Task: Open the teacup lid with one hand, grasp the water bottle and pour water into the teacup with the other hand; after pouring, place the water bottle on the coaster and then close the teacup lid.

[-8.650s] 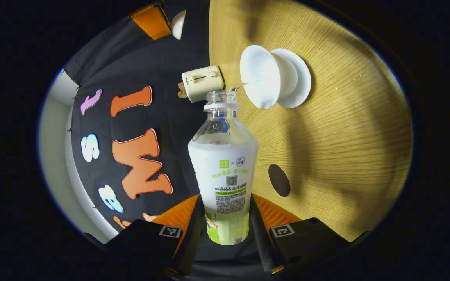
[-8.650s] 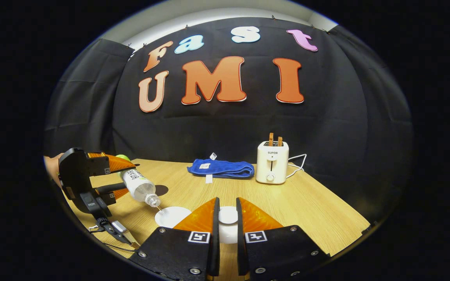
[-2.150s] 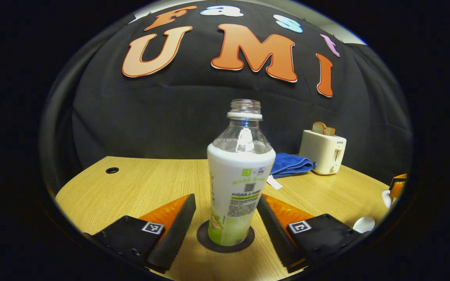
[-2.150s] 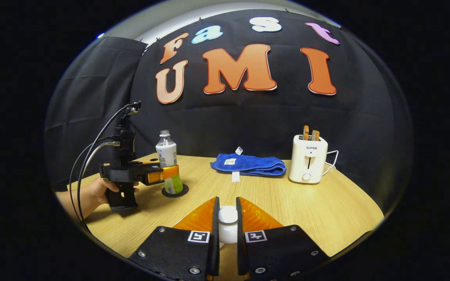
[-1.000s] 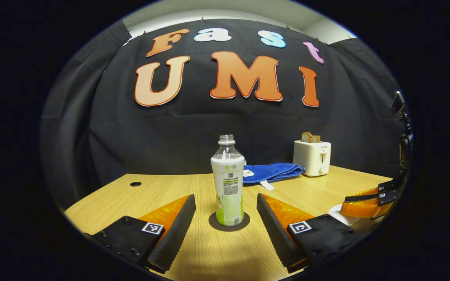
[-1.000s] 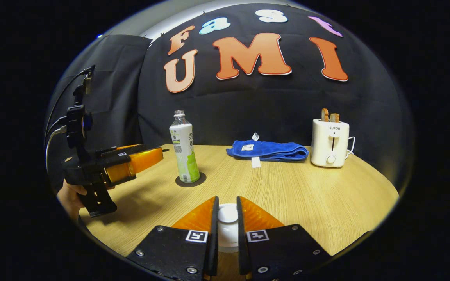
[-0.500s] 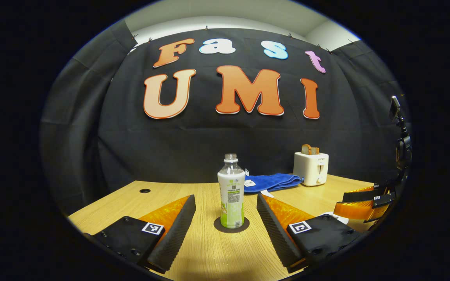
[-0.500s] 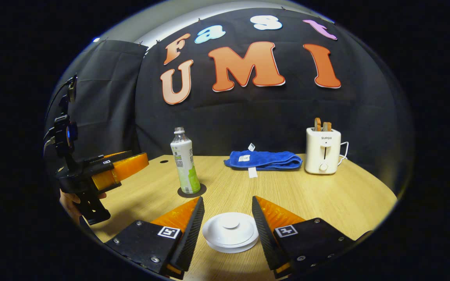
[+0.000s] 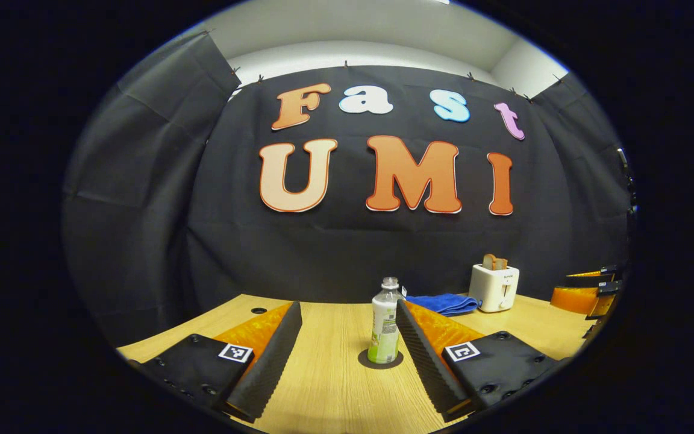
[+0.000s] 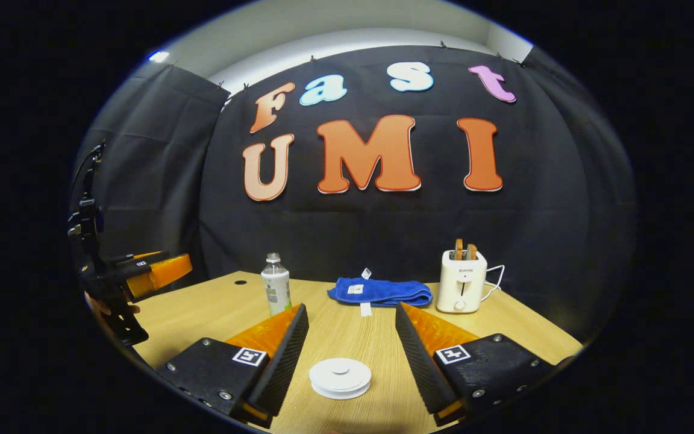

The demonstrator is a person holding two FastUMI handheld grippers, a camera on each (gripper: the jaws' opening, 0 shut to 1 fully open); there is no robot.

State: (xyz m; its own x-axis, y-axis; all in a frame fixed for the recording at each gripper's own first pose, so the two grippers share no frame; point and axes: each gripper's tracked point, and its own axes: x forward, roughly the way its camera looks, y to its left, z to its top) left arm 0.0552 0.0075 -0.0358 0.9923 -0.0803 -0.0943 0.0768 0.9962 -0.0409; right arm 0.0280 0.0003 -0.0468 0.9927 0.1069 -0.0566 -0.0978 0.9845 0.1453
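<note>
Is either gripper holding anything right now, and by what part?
Nothing is held. The left gripper is open, clear of the green-labelled plastic water bottle; the right gripper is open above the white lidded teacup.

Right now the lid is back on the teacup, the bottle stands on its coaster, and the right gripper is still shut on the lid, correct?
Not quite: in the right gripper view the right gripper is open, fingers apart, clear of the lid. The bottle does stand on its coaster.

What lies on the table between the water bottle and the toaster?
In the right gripper view, a folded blue towel lies between the water bottle and the toaster.
</note>
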